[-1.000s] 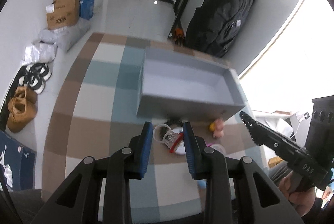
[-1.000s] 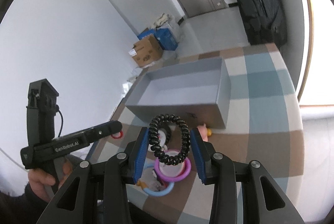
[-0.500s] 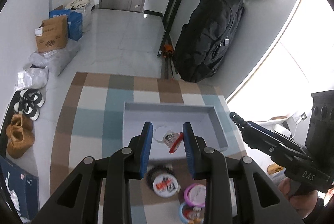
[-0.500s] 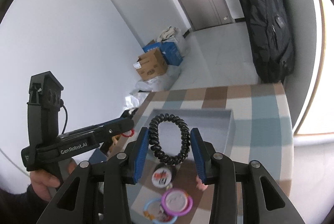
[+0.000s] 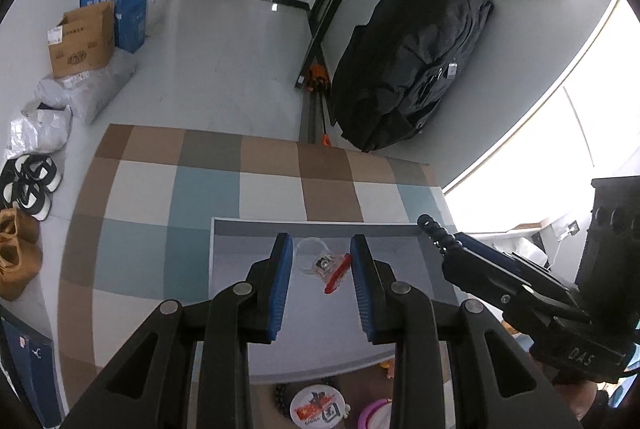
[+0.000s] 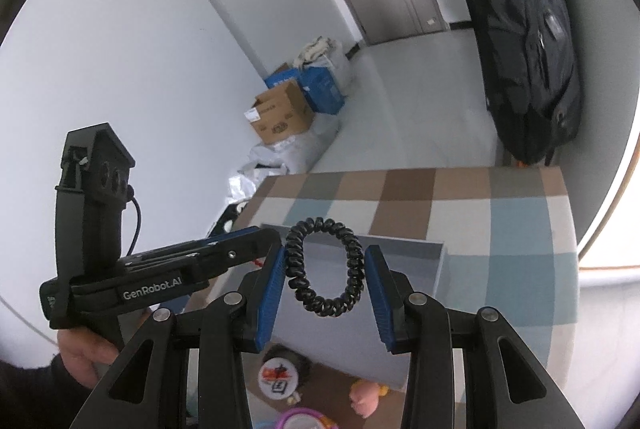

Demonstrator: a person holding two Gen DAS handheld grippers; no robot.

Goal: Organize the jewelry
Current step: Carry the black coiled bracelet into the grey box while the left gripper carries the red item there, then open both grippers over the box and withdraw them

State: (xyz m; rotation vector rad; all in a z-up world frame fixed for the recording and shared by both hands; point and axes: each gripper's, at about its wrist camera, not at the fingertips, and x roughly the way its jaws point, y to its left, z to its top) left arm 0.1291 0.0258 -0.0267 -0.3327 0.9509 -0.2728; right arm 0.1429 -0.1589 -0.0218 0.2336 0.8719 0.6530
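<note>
My left gripper (image 5: pixel 322 271) is shut on a clear ring with a small charm and a red piece (image 5: pixel 320 263), and holds it above the floor of a shallow grey box (image 5: pixel 256 225). My right gripper (image 6: pixel 326 269) is shut on a black spiral coil band (image 6: pixel 294 261), which stands upright between the blue pads over the same grey box (image 6: pixel 400 241). In the left wrist view the right gripper (image 5: pixel 434 229) reaches in from the right, with the coil's end (image 5: pixel 429 221) at its tip. The left gripper (image 6: pixel 256 243) shows at the left of the right wrist view, held by a hand.
The box lies on a checkered cloth (image 5: pixel 160 197). Before its near wall lie a round white badge (image 5: pixel 316 409), a pink ring (image 5: pixel 376 417) and a pink toy (image 6: pixel 364 395). A black backpack (image 5: pixel 408 61), cardboard boxes (image 5: pixel 80 37) and shoes (image 5: pixel 28 185) sit on the floor beyond.
Both grippers have moved forward with their pieces. The box, which lay ahead of them, is now beneath them, and the loose items have slipped to the bottom edge.
</note>
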